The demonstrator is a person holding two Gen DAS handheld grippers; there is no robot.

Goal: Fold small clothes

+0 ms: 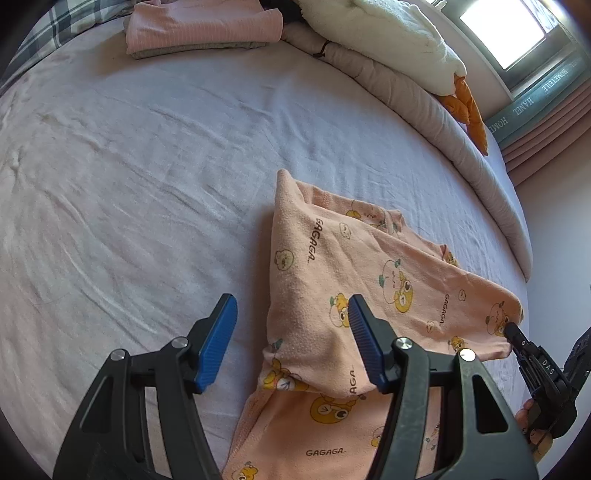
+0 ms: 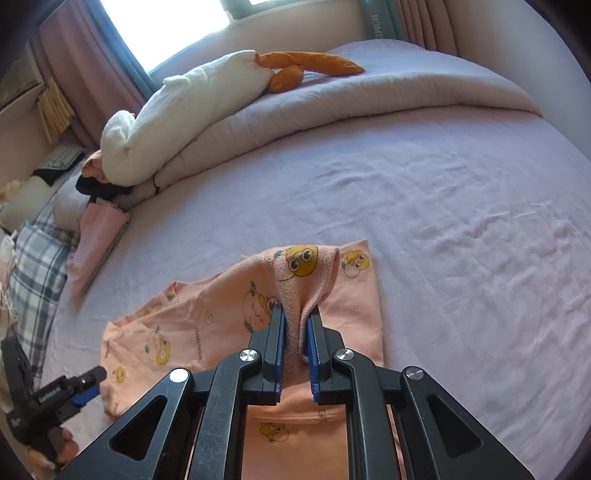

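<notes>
A peach cartoon-print garment [image 1: 325, 273] marked GAGAGA lies partly folded on the lilac bed sheet [image 1: 147, 166]. My left gripper [image 1: 291, 301] is open just above its near left edge. The fabric edge sits below the gap, and the blue pads [image 1: 221, 332] do not press on it. My right gripper [image 2: 295, 317] is shut on a pinched fold of the garment [image 2: 221, 314], lifting that fold slightly. In the left wrist view the right gripper [image 1: 511, 326] holds the garment's right corner. The left gripper [image 2: 94, 376] shows at the lower left of the right wrist view, held by a hand.
A folded stack of pink clothes [image 1: 203, 26] lies at the far side of the bed. A white plush goose [image 2: 184, 107] with orange feet rests on a rolled grey duvet [image 2: 369, 96]. A plaid pillow [image 2: 33, 258] is at the left. The bed's edge [image 1: 524, 258] is close on the right.
</notes>
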